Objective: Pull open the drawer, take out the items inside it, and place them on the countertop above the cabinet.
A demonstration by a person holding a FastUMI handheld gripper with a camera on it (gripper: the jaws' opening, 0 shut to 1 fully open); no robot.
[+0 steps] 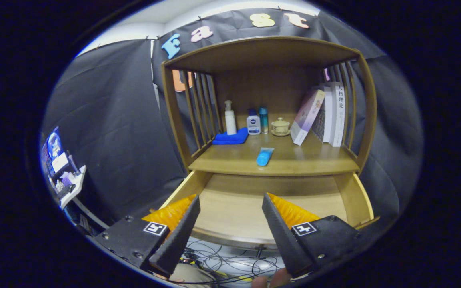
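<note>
At the lower centre the gripper (pixel 230 204) is seen with its wedge-shaped ribbed fingers (pixel 180 232) spread apart, nothing held. Between and beyond them lies the pulled-out wooden drawer (pixel 230 200), its smooth floor bare. Above, mid-frame, a blue tube (pixel 265 156) rests on the cabinet's worktop (pixel 314 162), with bottles (pixel 253 122) and leaning books (pixel 326 116) behind.

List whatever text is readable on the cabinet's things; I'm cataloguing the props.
"人格理论": spine of the upright white book.
Leaning book: cover print too blurred to read.
Pump bottle, blue-capped bottle, teal bottle, blue tube: print too small to read.
Gripper, fingers open over the open drawer: square markers, no words.
</note>
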